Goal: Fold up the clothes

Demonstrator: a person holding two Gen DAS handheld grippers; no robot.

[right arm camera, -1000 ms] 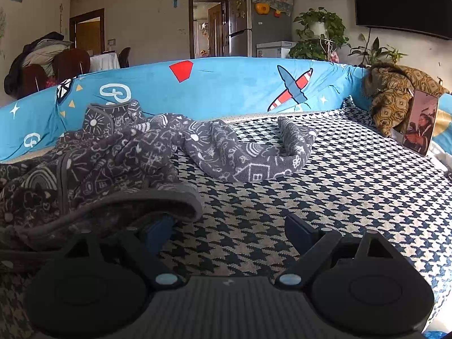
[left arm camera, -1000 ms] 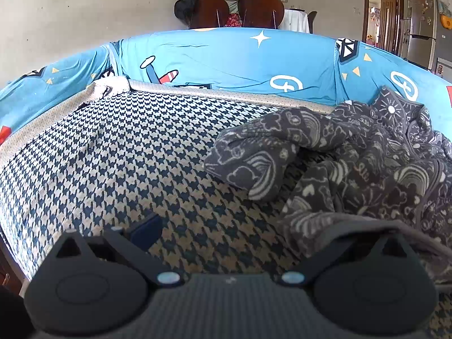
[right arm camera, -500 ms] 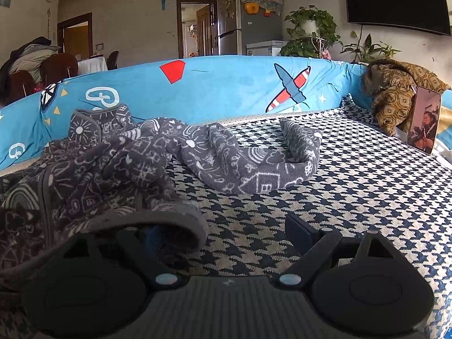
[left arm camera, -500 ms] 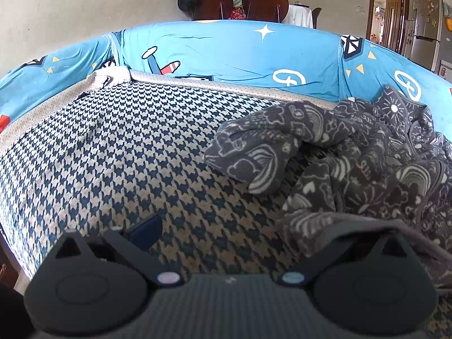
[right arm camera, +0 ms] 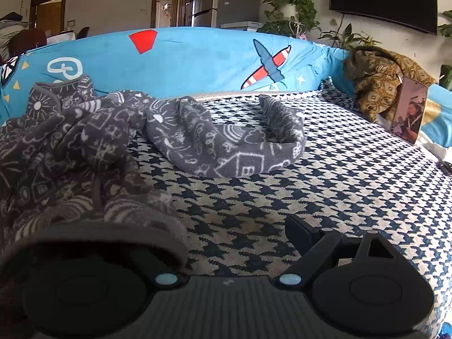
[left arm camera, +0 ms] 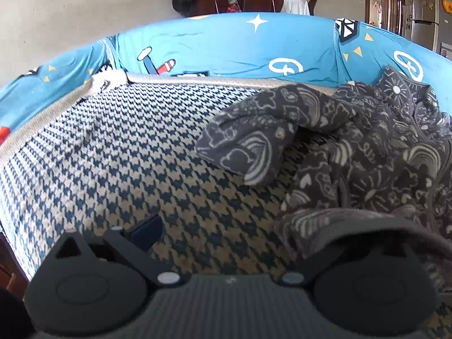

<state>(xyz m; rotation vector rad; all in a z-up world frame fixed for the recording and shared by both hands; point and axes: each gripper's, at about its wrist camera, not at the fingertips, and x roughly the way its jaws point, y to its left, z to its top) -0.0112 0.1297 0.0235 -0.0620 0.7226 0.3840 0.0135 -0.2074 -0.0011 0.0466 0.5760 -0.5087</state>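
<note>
A dark grey fleece garment (left arm camera: 367, 152) with white doodle prints lies crumpled on the houndstooth sofa seat (left arm camera: 127, 152). One sleeve (right arm camera: 234, 147) curls out across the seat in the right wrist view. My left gripper (left arm camera: 226, 234) is open at the garment's near left edge. Its left finger (left arm camera: 147, 230) rests over bare seat, and the hem (left arm camera: 353, 223) drapes over the right one. My right gripper (right arm camera: 226, 231) is open at the hem's other end. The hem (right arm camera: 135, 223) hides its left finger; its right finger (right arm camera: 299, 228) stays over bare seat.
A blue cartoon-print backrest (right arm camera: 197, 56) wraps around the seat. A brown patterned cloth (right arm camera: 378, 79) and a propped phone (right arm camera: 409, 113) sit at the right end. Chairs (left arm camera: 240, 0) stand behind the sofa. Bare seat lies left of the garment and right of the sleeve.
The garment hem has slid further over my right gripper's left finger, hiding its blue pad, as that gripper sank and crept forward. The left gripper has hardly moved.
</note>
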